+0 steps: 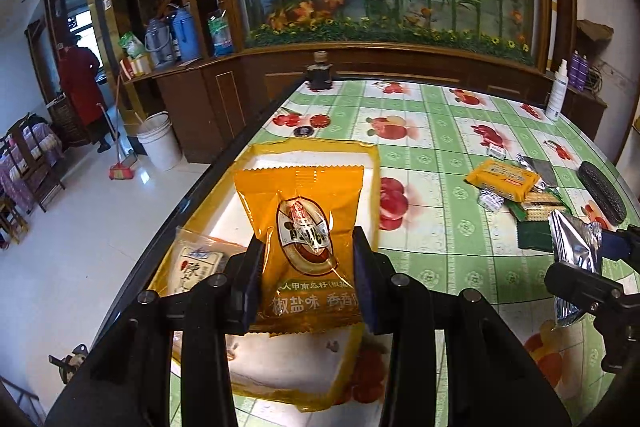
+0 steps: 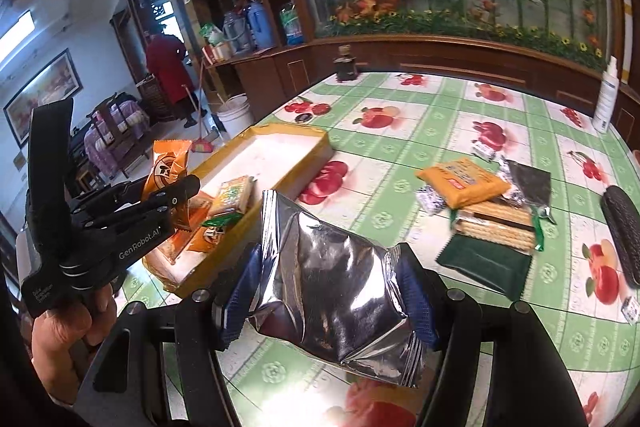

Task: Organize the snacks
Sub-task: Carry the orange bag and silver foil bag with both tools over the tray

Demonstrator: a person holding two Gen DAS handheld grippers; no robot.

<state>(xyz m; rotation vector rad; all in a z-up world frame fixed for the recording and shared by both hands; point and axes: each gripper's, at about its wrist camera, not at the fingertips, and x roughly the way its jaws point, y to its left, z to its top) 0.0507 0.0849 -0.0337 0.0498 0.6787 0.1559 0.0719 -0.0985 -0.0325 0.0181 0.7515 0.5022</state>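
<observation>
My left gripper (image 1: 307, 267) is shut on an orange snack packet (image 1: 305, 227) and holds it over the yellow-rimmed white tray (image 1: 372, 163). The right wrist view shows that gripper (image 2: 176, 195) and packet (image 2: 166, 163) above the tray (image 2: 320, 143). A cracker packet (image 2: 234, 195) and another orange packet (image 2: 212, 235) lie in the tray. My right gripper (image 2: 328, 291) is shut on a silver foil packet (image 2: 332, 279), held above the table to the right of the tray; it also shows in the left wrist view (image 1: 574, 247).
A pile of snacks lies on the fruit-print tablecloth: a yellow packet (image 2: 460, 183), crackers (image 2: 500, 223), a dark green packet (image 2: 484, 263). A black oblong case (image 2: 624, 231) and a white spray bottle (image 2: 606, 99) stand right. A dark jar (image 2: 346, 65) sits far back.
</observation>
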